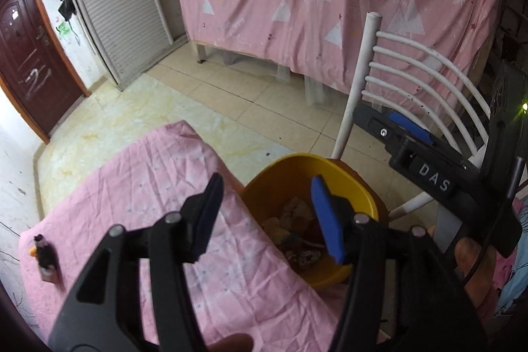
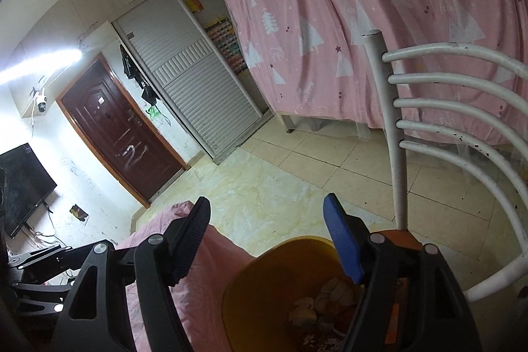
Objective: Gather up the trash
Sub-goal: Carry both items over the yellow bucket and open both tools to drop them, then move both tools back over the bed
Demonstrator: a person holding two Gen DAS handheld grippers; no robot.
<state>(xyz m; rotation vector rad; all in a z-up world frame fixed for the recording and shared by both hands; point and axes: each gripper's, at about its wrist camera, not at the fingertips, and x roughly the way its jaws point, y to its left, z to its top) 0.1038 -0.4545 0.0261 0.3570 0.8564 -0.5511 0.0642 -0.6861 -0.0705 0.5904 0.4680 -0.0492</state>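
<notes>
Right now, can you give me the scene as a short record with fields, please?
left gripper: open, holds nothing, above the bin edge
right gripper: open, holds nothing
bin: yellow, beside the table, has crumpled trash inside
table cloth: pink, wrinkled
small item: dark, on the cloth near its left edge, cannot tell what it is
chair: white, behind the bin

Yellow bin (image 1: 358,183), upright beside the pink-covered table edge, crumpled wrappers (image 1: 297,230) piled inside
</notes>
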